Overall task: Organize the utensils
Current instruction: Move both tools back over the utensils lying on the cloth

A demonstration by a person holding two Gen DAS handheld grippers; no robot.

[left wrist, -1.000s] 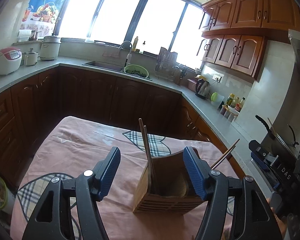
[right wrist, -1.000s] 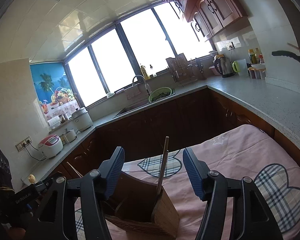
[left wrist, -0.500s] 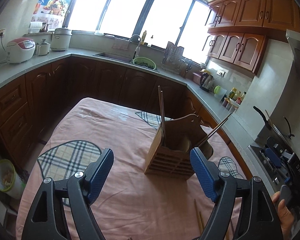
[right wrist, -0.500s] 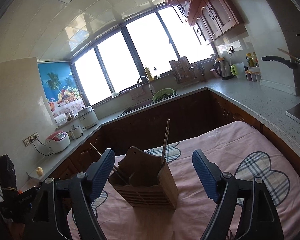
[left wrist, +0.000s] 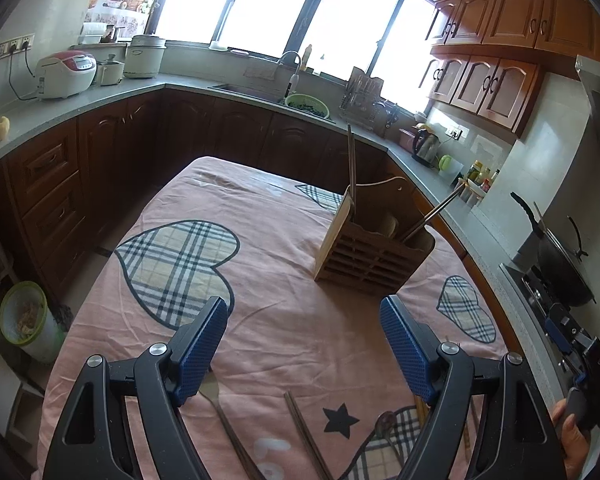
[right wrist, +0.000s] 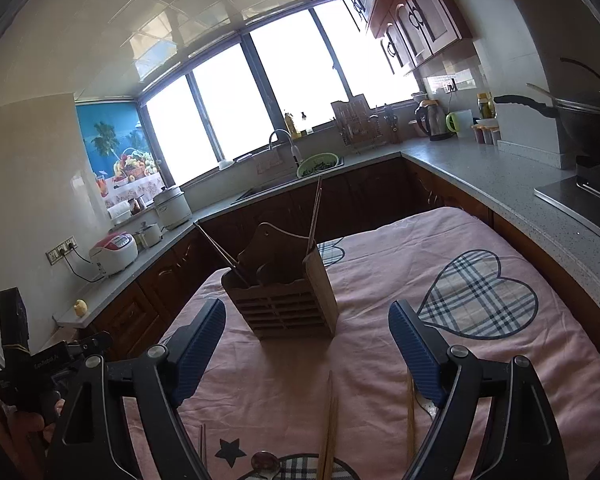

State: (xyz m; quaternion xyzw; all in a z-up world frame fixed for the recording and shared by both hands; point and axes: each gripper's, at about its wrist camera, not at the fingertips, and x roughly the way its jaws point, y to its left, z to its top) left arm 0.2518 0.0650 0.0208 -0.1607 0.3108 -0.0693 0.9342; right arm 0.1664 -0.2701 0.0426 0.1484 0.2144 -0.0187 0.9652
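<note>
Both the left gripper and the right gripper hang with jaws spread wide and nothing between them, the jaws having just been opening. The slatted wooden holder stands upright toward the table's far edge with chopsticks in it. Loose chopsticks and what looks like a spoon lie at the near edge: thin, stiff, light and likely slippery, best pinched mid-shaft.
</note>
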